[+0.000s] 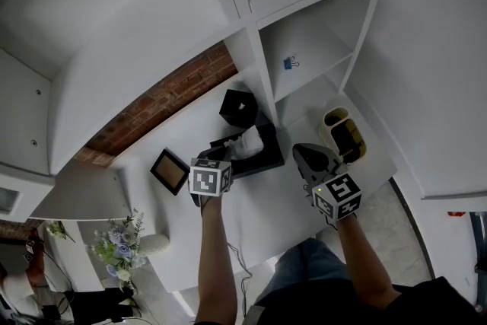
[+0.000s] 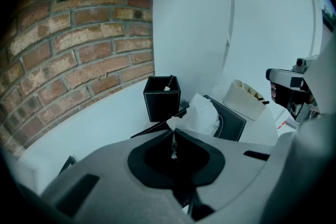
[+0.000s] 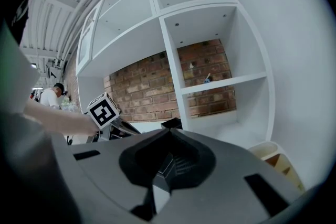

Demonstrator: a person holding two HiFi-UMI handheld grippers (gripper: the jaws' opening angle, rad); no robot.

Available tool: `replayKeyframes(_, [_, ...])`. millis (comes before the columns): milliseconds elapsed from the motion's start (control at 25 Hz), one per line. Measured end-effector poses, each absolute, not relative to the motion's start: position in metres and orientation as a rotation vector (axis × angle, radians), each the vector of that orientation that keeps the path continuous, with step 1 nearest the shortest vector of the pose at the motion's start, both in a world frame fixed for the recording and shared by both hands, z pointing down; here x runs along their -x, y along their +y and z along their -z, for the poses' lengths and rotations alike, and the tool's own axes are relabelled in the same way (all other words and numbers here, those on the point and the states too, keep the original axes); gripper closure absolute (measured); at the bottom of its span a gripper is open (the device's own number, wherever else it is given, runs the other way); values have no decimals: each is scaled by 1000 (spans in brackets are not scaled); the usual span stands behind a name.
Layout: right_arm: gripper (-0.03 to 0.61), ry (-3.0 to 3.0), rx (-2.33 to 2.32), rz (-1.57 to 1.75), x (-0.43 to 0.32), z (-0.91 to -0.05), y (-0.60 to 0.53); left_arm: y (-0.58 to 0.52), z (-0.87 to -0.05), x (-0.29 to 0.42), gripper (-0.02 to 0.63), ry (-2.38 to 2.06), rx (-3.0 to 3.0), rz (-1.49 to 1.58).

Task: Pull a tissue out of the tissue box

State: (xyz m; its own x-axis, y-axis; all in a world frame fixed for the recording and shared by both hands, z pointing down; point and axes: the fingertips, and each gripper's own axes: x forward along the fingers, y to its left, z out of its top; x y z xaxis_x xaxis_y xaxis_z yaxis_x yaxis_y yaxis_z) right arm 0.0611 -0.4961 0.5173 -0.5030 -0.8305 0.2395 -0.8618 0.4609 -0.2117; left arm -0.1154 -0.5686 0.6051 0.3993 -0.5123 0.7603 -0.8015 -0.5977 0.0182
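A black tissue box (image 1: 266,157) lies on the white desk (image 1: 266,202), with a white tissue (image 1: 249,139) standing up out of its slot. My left gripper (image 1: 230,151) reaches down to it from the near side. In the left gripper view the jaws of the left gripper (image 2: 174,135) are closed, pinching a corner of the tissue (image 2: 202,115) above the box (image 2: 229,124). My right gripper (image 1: 310,157) hovers to the right of the box, apart from it. In the right gripper view the tips of the right gripper (image 3: 168,132) meet with nothing between them.
A black square holder (image 1: 237,106) stands behind the box, against the white shelf unit (image 1: 262,80). A cream organiser (image 1: 344,135) sits at the right, a dark picture frame (image 1: 169,171) and flowers (image 1: 118,243) at the left. A brick wall (image 1: 163,99) backs the desk.
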Motion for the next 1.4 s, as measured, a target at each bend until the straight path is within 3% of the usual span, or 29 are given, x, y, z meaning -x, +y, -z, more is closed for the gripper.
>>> replayKeyframes(680, [580, -2604, -1531, -435, -58, -501, -484, -577, -523, 111, 603, -1250, -2458, -874])
replayKeyframes(1400, [580, -2695, -1609, -239, -59, -428, -454, -515, -378, 130, 603, -1575, -2651, -372])
